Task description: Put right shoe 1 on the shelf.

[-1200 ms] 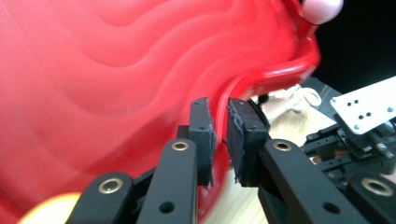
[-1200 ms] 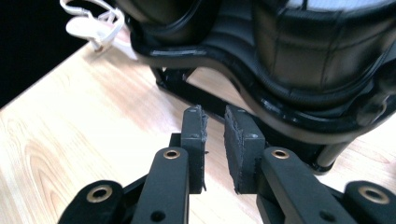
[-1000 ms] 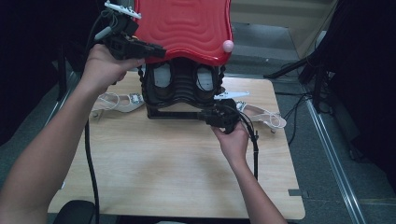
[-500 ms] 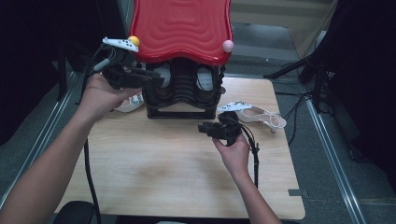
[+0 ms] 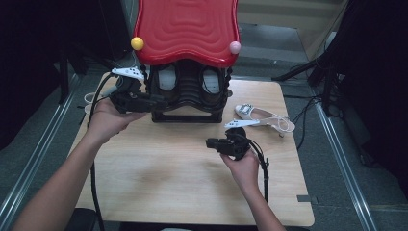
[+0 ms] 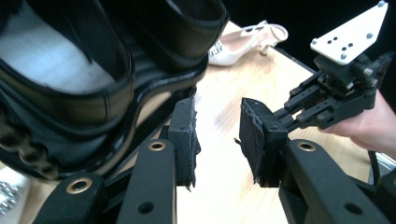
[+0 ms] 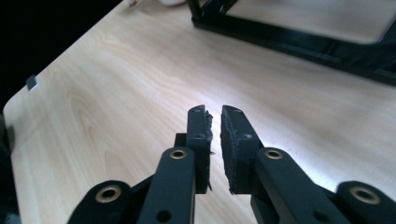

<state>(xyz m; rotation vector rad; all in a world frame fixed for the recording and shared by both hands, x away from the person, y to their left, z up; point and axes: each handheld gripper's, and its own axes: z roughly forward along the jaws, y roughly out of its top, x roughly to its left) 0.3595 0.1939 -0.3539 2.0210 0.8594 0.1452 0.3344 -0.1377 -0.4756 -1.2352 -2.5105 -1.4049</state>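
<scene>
At the left of the pale wooden counter (image 5: 159,183), the left tongs (image 6: 217,140) have just been opening; the jaws stand apart with nothing between them, just beside the glossy black leather shoes (image 6: 70,88) on the black rack (image 5: 187,115) under a red wavy plastic top (image 5: 187,29). Farther right, the right tongs (image 7: 214,140) have just been closing; a narrow gap remains, empty, above bare wood. A white heeled sandal (image 5: 262,118) lies near the right edge.

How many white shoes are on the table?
2: one white sandal right of the black rack, another partly hidden behind the left gripper. More may be hidden.
</scene>
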